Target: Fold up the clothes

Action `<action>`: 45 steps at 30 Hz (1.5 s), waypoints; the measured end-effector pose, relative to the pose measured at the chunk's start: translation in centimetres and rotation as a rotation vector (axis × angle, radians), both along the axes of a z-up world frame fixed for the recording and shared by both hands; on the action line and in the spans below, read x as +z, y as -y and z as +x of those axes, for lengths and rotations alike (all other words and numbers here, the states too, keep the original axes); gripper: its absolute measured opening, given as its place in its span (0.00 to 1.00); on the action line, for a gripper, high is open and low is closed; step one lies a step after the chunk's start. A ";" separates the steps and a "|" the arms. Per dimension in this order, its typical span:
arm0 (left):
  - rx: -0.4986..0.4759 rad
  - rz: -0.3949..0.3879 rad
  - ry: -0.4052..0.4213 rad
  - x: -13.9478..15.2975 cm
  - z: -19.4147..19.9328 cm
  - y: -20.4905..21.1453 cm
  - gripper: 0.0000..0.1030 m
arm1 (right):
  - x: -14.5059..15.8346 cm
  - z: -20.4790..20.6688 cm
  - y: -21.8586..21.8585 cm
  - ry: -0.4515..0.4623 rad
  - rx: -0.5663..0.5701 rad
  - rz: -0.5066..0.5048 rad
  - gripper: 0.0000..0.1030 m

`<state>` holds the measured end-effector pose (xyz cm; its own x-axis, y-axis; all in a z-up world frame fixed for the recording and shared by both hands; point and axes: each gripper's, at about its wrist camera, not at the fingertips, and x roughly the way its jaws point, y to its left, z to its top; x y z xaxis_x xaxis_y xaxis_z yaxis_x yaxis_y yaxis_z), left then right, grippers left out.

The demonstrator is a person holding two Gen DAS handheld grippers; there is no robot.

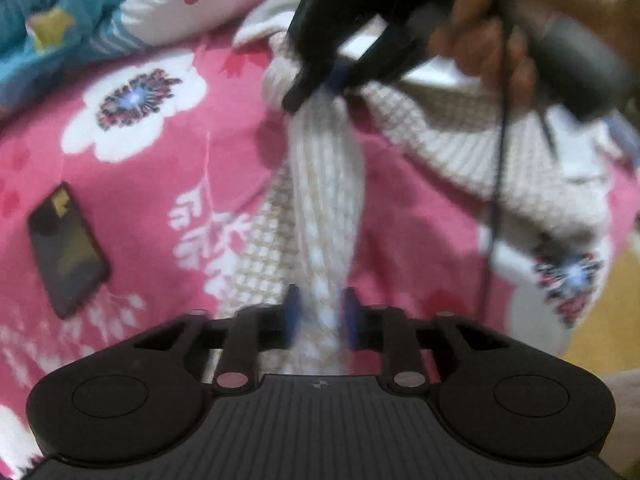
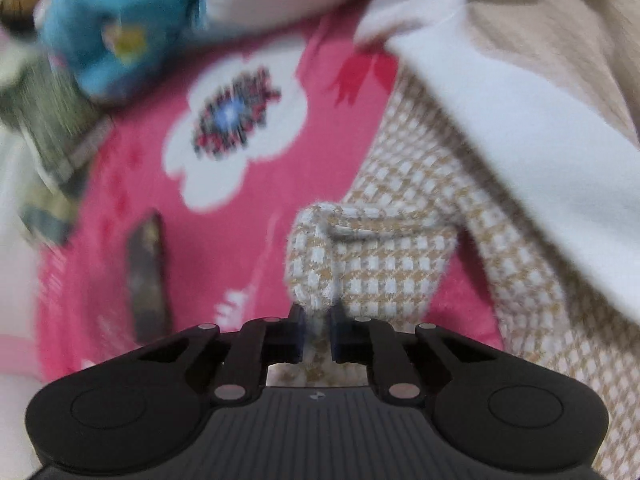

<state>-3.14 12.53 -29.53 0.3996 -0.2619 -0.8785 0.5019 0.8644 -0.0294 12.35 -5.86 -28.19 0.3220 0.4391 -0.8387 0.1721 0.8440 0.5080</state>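
On the far left of the bed, a dark phone (image 1: 66, 250) lies flat on the pink flowered sheet (image 1: 200, 184), well apart from the clothing. Behind it, at the back, sits a blue patterned cloth (image 1: 52, 20) beside a white pillow (image 1: 192, 4). Moving right, the left tongs (image 1: 320, 316) point steeply down with a ribbed cream band of the sweater (image 1: 326, 200) running up between their blue pads (image 1: 293, 312); the knit fills the gap and the pads look pressed to both its sides, gripping it, though blur softens the edges. The band stretches upward to the right tongs (image 1: 320, 90), which pinch its other end, clamped on the fabric. Right of that, a hand (image 1: 492, 36) grasps the handle of the right tool, a thin black cord hanging from it. The rest of the sweater, cream with a tan check, drapes down to the right over the sheet. From the right wrist view, the right tongs (image 2: 318, 334) stand nearly closed on a folded edge of the checked knit (image 2: 372, 264), with a plain white lining (image 2: 520, 128) spread further right.
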 end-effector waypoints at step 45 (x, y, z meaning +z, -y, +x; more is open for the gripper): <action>0.176 -0.011 0.215 6.1 2.7 -11.0 0.11 | 1.0 4.7 6.2 0.092 -0.115 0.098 0.55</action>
<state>-0.47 23.56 -23.39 0.6170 -0.1808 -0.7659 0.3398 0.9391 0.0520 17.06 -12.02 -27.21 0.4482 0.4733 -0.7583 0.2134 0.7671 0.6049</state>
